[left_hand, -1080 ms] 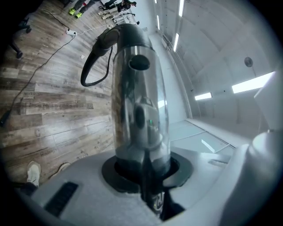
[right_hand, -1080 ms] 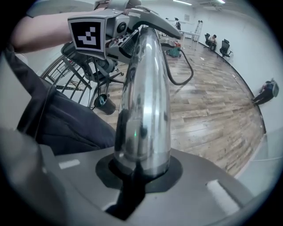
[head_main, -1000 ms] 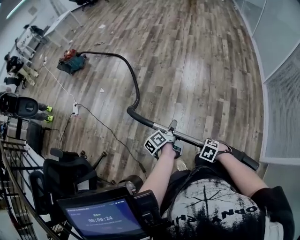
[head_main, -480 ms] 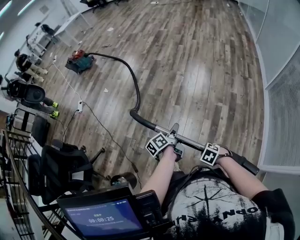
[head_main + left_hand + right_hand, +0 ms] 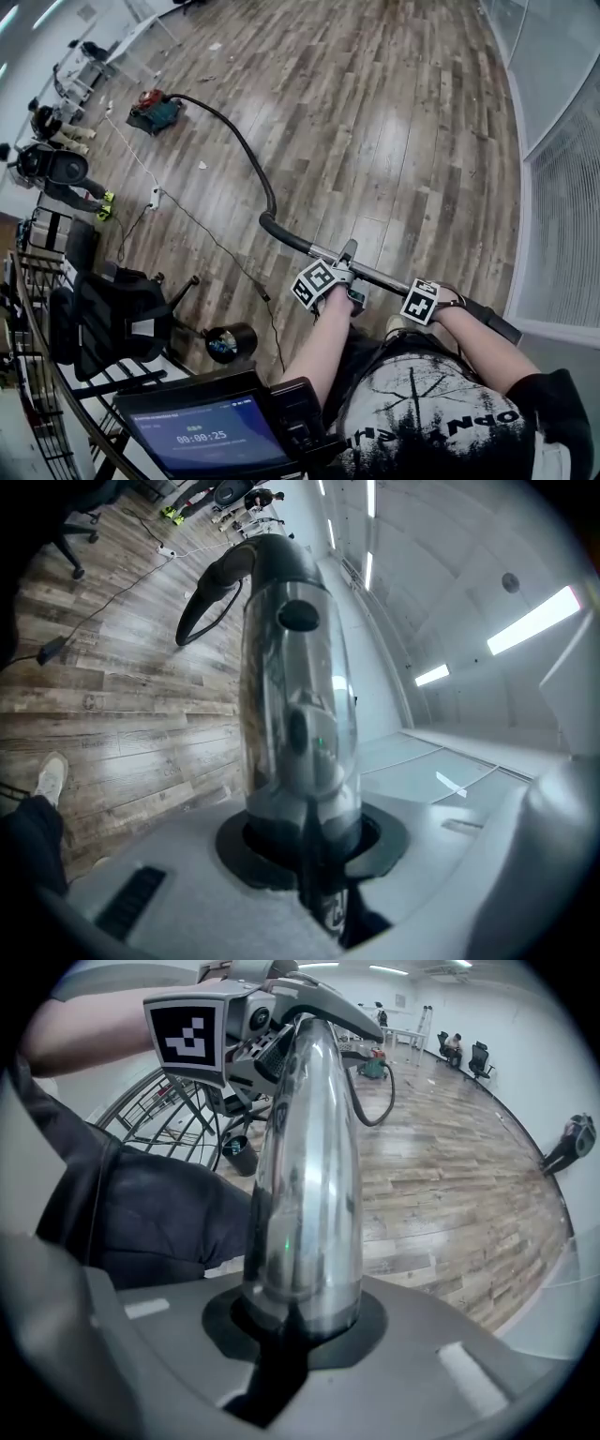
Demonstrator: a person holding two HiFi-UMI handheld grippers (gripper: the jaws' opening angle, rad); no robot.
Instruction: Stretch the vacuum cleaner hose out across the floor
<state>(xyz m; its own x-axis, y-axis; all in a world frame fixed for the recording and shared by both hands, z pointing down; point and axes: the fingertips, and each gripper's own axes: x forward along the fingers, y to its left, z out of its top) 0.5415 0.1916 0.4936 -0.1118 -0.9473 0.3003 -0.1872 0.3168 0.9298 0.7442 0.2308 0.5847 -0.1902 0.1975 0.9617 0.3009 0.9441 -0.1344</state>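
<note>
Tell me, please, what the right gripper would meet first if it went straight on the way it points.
The metal wand clamped in its jaws: the right gripper presses on it. Past the wand probably lies wood floor.

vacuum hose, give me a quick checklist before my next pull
1. left claw shut on the wand: ok.
2. right claw shut on the wand: ok.
3. hose lying straight: not ok, it bows between the vacuum cleaner and the wand.
4. hose seated firmly at the vacuum cleaner: cannot tell, too small.
5. power cable clear of the hose: ok, it lies apart, on the chair side.
</note>
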